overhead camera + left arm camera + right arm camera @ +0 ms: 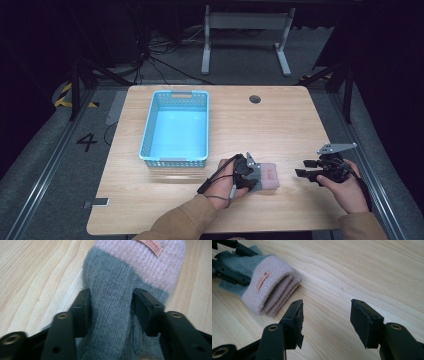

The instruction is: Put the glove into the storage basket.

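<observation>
In the left gripper view, the 2 black jaws of the left gripper (110, 312) stand about half closed with a raised fold of a knitted glove (125, 290) between them. Both pads press into the grey wool, which bulges up in a ridge between them, so the glove is gripped at its grey part. Beyond the jaws the grey knit gives way to a pale pink cuff, and a small pink label (151, 247) with lettering too blurred to read sits near the cuff's far edge. The glove lies on the light wooden table (30, 272).

In the right gripper view, the right gripper (325, 320) has its 2 jaws wide apart with nothing between them, only bare table under the gap. The glove lies near, up and to the left of those jaws, its folded pink cuff turned toward them, and the left gripper's black jaws are seen clamped on its grey end.

From the high view, the left gripper (248, 172) sits on the glove (267, 175) near the front edge of the table (280, 120), held by the person's left hand (225, 182) in a tan sleeve. The right gripper (306, 169) is held just to the right of the glove, apart from it, in the right hand (345, 187). A light blue basket (150, 130) stands on the table's left half, well apart from the glove.
</observation>
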A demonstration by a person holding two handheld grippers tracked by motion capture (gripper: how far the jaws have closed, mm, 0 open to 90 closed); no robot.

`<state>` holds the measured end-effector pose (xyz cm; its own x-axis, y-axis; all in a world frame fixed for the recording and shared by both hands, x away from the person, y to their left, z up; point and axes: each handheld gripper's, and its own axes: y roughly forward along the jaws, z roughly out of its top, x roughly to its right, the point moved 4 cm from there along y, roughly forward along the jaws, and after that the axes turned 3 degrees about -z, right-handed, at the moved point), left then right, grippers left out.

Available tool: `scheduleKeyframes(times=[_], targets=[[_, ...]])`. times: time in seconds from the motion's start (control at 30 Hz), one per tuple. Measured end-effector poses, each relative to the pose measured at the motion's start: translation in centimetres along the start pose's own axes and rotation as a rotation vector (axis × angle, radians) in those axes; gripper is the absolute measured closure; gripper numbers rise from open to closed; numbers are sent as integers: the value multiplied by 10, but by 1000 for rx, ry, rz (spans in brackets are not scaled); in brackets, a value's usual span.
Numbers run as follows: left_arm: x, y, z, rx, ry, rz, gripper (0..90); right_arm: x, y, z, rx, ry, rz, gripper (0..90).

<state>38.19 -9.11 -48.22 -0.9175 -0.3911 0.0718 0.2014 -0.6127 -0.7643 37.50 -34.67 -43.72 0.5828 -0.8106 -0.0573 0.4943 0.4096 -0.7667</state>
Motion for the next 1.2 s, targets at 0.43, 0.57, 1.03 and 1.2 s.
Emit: scheduleKeyframes(times=[0.43,0.57,1.03,1.2], targets=[[4,-5,0,8,-23,-24,692,2,1,1,-4,-11,-1,475],[3,-13,1,9,-28,-44,693,3,1,2,3,-14,0,479],[6,-58,10,39,11,-54,689,11,5,12,20,-36,7,510],[0,-72,11,49,18,-42,688,15,14,16,10,-41,17,525]])
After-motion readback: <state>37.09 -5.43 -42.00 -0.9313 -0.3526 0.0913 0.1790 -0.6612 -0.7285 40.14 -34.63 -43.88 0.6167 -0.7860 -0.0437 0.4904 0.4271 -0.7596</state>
